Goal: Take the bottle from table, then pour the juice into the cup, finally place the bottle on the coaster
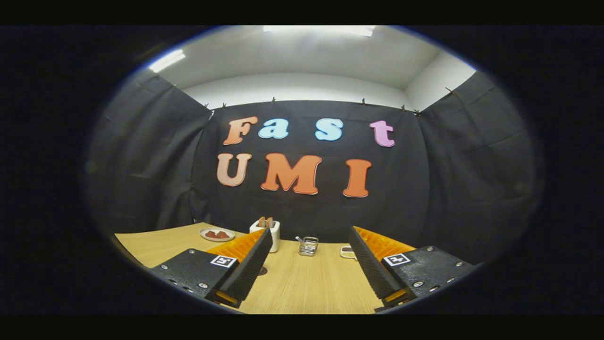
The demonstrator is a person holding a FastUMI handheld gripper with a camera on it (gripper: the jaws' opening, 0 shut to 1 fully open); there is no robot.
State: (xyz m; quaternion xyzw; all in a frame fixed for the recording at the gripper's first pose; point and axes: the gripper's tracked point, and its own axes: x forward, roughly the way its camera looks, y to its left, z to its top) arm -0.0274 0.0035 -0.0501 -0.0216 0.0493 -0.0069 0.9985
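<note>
While the gripper (309,264) hangs wide open and empty over the table (302,288), no bottle is identifiable; a glass cup (308,246) stands far ahead, so a blind reach risks knocking it.

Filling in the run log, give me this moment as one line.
tongs: open, holding nothing | ahead: wooden table | beyond: plate, toaster, wire basket | bottle: not grasped
</note>
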